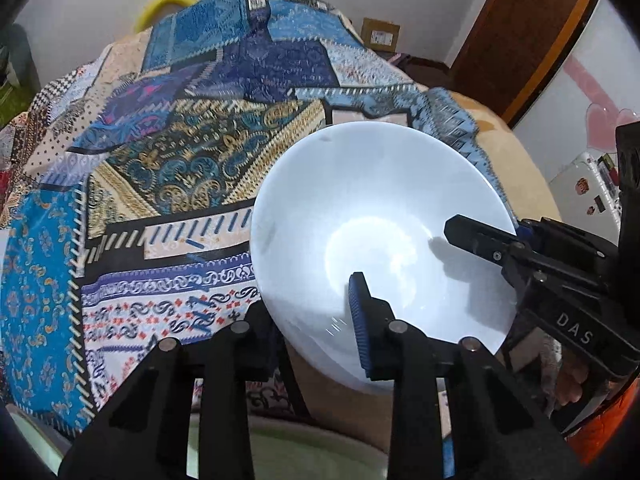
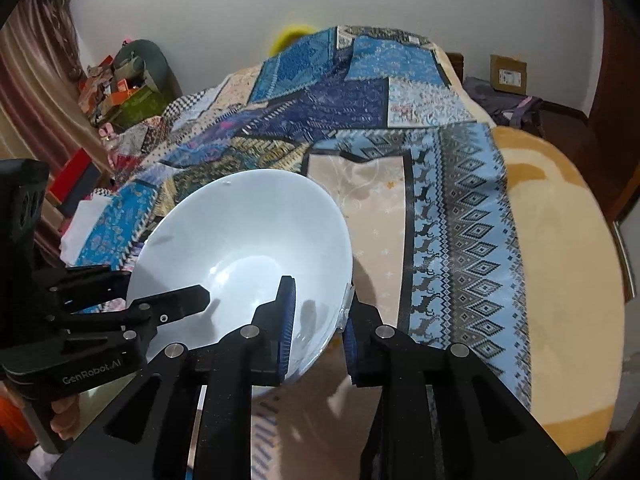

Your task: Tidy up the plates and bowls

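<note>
The left gripper (image 1: 320,320) is clamped on the near rim of a glossy white ceramic bowl (image 1: 380,216), one blue ribbed pad (image 1: 360,320) inside the wall. The right gripper (image 2: 316,320) pinches the bowl's opposite rim, jaws nearly closed. The bowl hangs tilted above the near edge of the blue patchwork batik bedspread (image 2: 360,96). A brown cardboard box (image 2: 508,72) stands against the far wall.
</note>
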`<state>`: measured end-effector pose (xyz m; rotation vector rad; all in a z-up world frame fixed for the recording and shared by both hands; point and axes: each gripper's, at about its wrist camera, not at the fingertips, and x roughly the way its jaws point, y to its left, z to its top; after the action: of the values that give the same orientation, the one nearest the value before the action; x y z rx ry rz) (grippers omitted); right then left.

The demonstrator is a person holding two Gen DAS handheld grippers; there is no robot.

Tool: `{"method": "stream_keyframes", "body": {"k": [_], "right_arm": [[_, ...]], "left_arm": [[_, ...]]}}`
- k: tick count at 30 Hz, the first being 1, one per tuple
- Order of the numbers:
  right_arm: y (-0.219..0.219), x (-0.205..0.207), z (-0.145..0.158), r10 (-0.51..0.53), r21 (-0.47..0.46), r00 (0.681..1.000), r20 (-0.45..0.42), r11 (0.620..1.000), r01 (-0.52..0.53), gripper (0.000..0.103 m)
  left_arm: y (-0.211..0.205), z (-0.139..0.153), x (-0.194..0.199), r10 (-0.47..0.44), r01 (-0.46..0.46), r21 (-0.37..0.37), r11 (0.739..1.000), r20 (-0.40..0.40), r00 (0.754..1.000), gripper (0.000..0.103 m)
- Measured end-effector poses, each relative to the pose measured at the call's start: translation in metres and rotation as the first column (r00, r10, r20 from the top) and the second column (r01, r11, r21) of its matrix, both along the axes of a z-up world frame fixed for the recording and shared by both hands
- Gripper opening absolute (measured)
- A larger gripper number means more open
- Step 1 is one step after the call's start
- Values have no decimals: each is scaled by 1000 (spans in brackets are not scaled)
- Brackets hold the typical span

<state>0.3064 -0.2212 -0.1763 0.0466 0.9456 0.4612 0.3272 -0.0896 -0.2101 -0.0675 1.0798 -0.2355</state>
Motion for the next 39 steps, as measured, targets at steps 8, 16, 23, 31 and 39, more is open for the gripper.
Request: {"method": "stream_keyframes", "body": {"k": [8,16,23,31,39], "right_arm": [[8,-29,35,3,25,998,57,1000,-4,20],[24,-57,61,19,44,995,102,999,-23,20],[45,-76,72,41,56,992,123,997,-48,20],[80,-100,79,82,50,987,140,995,-90,20],[122,-119,77,138,46,981,138,988,-146,20]], "left_arm": [[13,44,-34,19,-18,-14,1000,74,997,30],[31,80,-68,42,-40,-19,999,133,990,30],[56,100,-103,75,-72,-24,997,166,983,30],[94,109,-141,115,-111,-32,993,184,976,30],[139,106,-171,177,-171,-53,984,181,967,30]]}}
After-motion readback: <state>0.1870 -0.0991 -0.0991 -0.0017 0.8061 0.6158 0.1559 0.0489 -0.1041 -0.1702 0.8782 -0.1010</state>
